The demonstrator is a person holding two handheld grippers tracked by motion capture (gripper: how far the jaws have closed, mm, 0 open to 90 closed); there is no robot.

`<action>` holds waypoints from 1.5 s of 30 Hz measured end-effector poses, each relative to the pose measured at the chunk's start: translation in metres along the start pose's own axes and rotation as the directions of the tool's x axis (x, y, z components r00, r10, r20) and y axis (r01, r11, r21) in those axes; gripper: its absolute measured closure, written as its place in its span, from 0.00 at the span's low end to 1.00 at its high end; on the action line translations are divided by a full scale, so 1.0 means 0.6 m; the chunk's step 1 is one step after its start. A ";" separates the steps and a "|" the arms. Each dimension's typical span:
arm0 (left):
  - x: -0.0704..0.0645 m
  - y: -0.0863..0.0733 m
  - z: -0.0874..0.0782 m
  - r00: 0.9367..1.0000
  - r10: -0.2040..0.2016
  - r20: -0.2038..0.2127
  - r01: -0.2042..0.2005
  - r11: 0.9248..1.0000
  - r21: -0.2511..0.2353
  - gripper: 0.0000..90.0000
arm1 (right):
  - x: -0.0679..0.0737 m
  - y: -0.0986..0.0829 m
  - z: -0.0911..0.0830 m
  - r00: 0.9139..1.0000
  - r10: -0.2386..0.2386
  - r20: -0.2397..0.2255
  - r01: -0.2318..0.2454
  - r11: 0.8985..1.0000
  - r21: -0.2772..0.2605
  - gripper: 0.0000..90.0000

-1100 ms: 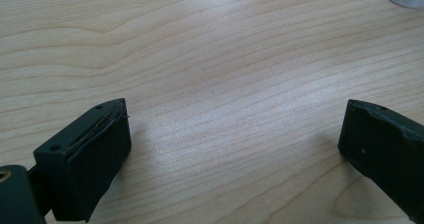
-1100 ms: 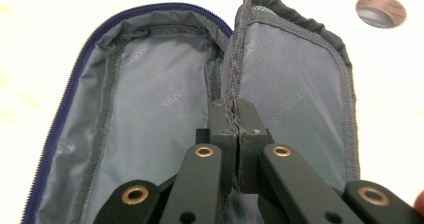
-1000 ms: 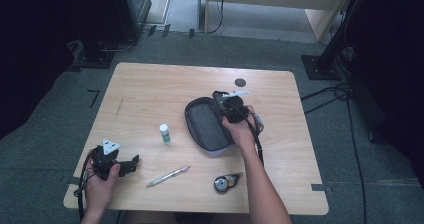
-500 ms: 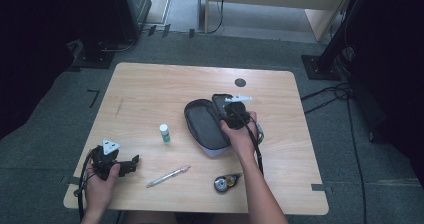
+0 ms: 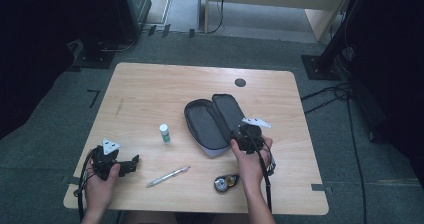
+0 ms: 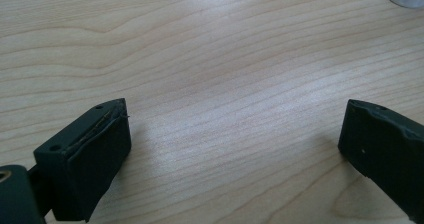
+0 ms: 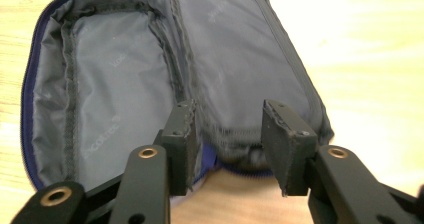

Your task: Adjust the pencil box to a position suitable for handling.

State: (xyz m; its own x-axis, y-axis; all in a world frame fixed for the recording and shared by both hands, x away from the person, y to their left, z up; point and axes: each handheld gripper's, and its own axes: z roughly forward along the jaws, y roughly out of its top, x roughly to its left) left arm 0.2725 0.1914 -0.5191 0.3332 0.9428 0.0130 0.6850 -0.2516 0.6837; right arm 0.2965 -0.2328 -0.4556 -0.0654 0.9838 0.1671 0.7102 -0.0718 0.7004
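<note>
The right hand-held gripper [image 5: 243,134] sits at the near end of the open case [image 5: 212,121], its jaws partly apart with nothing between them; in the right gripper view the right hand-held gripper [image 7: 227,134] straddles the near end of the case's [image 7: 125,84] right half, one jaw at the middle seam, the other beside the outer edge of that half; whether the jaws touch the fabric I cannot tell; the case lies spread flat on the counter [image 5: 150,94], grey lining up, blue zip edge showing, both halves stretching straight ahead of this hand-held gripper

The left hand-held gripper [image 5: 131,163] rests low at the near left corner of the counter, well apart from the case, held in the person's left hand [image 5: 100,184]; in the left gripper view the left hand-held gripper [image 6: 235,149] has its jaws spread wide over bare wood [image 6: 225,59], gripping nothing

A small white bottle [image 5: 164,133] stands upright ahead and to the right of the left hand-held gripper, between it and the case; a pen [image 5: 168,176] lies just to that hand-held gripper's right; a round tape dispenser [image 5: 225,182] lies near the right hand-held gripper, on its near left side, beside the right hand [image 5: 250,159]
</note>
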 end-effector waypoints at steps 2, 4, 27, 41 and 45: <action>0.000 0.000 0.000 1.000 0.001 0.000 -0.001 1.000 0.000 0.01 | 0.000 -0.005 -0.003 1.000 0.024 -0.003 -0.024 1.000 -0.002 0.62; 0.000 0.000 0.000 1.000 0.000 0.000 0.000 1.000 0.000 0.01 | -0.001 -0.020 -0.006 0.993 0.119 -0.010 -0.119 0.993 0.008 0.56; 0.000 0.000 0.000 1.000 -0.001 0.001 0.001 1.000 0.000 0.01 | 0.007 -0.049 0.055 0.924 0.382 0.012 -0.381 0.920 0.088 0.46; 0.000 0.000 0.000 1.000 -0.001 0.001 0.001 1.000 -0.001 0.01 | -0.029 -0.017 0.060 0.979 0.202 -0.026 -0.200 0.979 0.045 0.90; 0.000 0.000 0.000 1.000 0.000 0.000 0.000 1.000 -0.001 0.01 | -0.040 0.005 0.057 0.995 0.066 -0.073 -0.064 0.997 0.032 0.90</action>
State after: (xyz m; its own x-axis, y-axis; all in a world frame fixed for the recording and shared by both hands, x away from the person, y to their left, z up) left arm 0.2726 0.1915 -0.5191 0.3331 0.9428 0.0124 0.6848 -0.2510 0.6841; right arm 0.3242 -0.2507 -0.4814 -0.0692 0.9623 0.2632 0.7348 -0.1293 0.6659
